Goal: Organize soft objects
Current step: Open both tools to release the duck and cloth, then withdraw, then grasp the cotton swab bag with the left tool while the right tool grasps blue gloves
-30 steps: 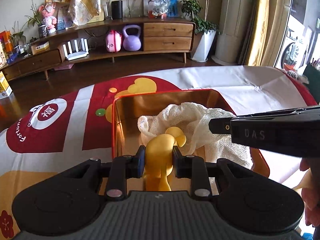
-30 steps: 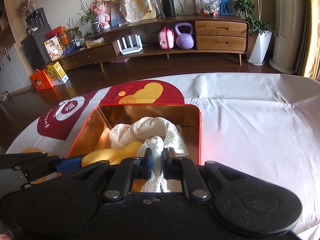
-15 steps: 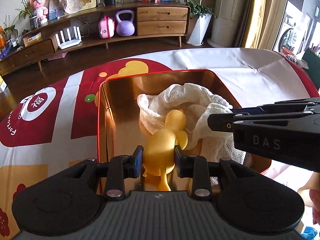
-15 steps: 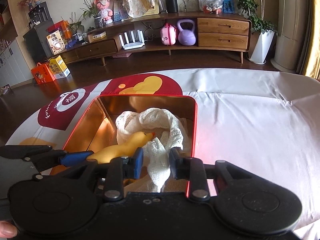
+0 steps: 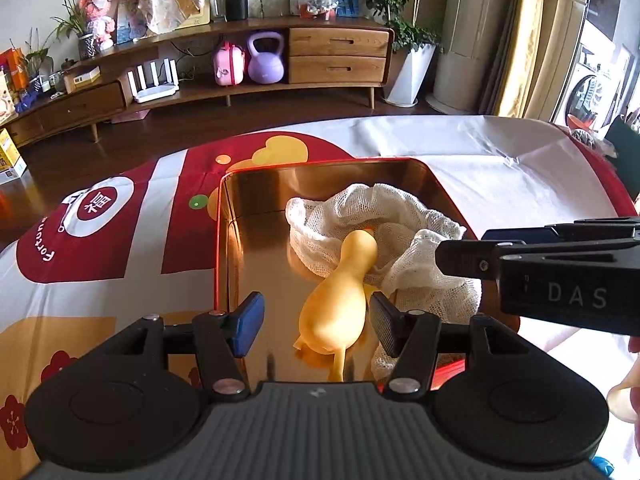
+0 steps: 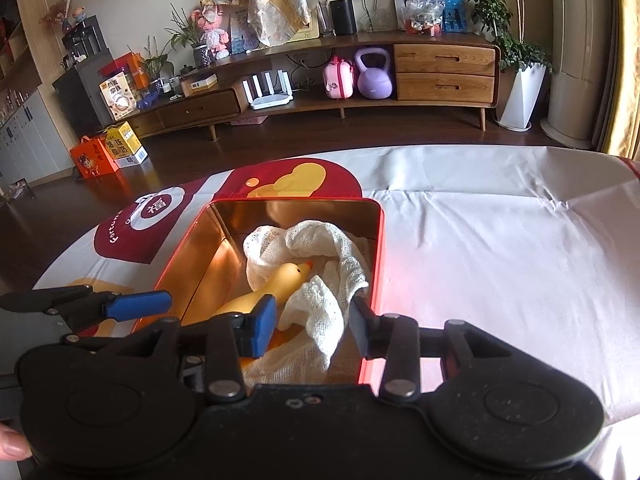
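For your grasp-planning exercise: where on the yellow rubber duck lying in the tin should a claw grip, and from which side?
Grip the yellow rubber duck across its plump body, coming from above at its tail end; its neck lies against the white gauze cloth.

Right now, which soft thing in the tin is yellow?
The rubber duck, lying on the floor of the tin. It is smooth and yellow, while the other soft thing beside it, the gauze cloth, is white and netted.
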Tool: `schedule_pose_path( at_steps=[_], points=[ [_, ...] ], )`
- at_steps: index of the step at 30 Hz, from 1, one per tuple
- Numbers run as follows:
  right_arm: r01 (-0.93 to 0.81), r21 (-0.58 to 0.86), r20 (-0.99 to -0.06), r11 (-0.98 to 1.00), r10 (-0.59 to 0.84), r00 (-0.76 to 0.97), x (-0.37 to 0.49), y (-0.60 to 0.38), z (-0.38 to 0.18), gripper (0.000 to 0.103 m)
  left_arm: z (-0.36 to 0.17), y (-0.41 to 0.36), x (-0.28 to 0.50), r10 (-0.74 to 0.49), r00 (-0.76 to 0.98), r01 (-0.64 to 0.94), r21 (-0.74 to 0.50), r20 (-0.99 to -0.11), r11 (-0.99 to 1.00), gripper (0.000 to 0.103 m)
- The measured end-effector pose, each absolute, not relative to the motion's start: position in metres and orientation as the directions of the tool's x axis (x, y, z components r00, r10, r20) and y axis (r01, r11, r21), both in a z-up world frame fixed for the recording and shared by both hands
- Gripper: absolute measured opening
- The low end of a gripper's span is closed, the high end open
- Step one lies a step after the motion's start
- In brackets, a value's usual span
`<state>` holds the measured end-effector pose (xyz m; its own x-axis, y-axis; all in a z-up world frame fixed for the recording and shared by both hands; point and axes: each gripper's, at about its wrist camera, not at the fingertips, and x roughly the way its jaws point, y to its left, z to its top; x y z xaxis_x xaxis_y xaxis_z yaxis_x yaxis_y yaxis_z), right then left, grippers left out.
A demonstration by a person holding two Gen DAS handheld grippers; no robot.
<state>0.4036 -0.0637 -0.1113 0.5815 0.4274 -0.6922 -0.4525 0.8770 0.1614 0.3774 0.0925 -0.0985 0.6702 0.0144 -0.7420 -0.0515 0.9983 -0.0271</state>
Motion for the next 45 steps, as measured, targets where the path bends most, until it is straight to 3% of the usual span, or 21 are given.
schedule_pose_path(
  at_steps=[26,30,45],
  points=[
    [-0.496,0.189,-0.608,0.847,0.498,0.619,0.309,-0.110,-0.055,0.068,-0.030,0.071,0.283,0.006,0.746,-0.060,-0.059,-0.666,0.996,0.058],
    [-0.499,0.197,-0.592,0.844,0.508,0.625,0.293,-0.120,-0.050,0.070,-0.024,0.069,0.265,0.004,0.760,-0.061,-0.065,-0.650,0.996,0.071],
    [-0.526,0.186,-0.532,0.830,0.535,0.657,0.232,-0.147,-0.046,0.087,-0.009,0.056,0.198,-0.012,0.802,-0.053,-0.090,-0.597,0.995,0.071]
  ],
)
